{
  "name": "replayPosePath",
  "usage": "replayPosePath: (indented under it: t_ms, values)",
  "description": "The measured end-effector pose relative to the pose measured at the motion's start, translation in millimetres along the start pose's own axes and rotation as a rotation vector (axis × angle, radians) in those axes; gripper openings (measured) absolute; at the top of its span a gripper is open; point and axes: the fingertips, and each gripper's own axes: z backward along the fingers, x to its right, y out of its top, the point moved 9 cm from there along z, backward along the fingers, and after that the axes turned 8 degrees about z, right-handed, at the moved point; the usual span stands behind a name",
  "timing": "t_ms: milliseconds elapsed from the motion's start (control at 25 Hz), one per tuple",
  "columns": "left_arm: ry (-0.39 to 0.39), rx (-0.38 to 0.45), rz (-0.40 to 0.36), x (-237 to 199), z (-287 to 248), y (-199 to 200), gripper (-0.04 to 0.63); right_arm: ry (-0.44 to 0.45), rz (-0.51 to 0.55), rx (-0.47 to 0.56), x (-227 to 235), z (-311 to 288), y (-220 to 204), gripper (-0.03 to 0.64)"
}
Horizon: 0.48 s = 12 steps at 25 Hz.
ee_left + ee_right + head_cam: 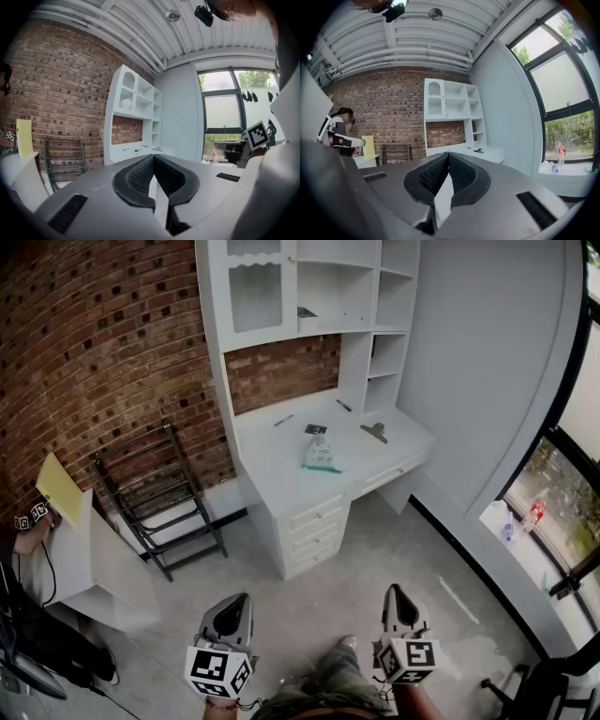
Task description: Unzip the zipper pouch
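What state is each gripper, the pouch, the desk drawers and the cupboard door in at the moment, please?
Left gripper: shut, empty.
Right gripper: shut, empty.
Zipper pouch: lying on the desk, untouched; zipper too small to tell.
Desk drawers: closed.
Cupboard door: closed.

Grey fingers (232,613); black-and-white marker cubes (220,670); olive trousers (330,682)
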Motion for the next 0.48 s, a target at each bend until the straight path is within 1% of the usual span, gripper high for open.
replayPosePath:
  t_ms: [160,320,480]
  values:
    - [-0.002,-0.016,-0.001,5.1,7.0,-4.8,0.003,-0.007,0.004,-0.01,2.0,6.8,2.9,0.002]
    - [0.014,-0.02,0.003,6.9,11.0,-7.0,0.003,-0.012,0.002,-0.012,5.5,9.4,2.6,0.002]
    - [0.028,-0.022,-0.018,9.5,13.2,-7.5,0.003,-0.015,0.007,-0.01,7.6,12.7,1.2,0.002]
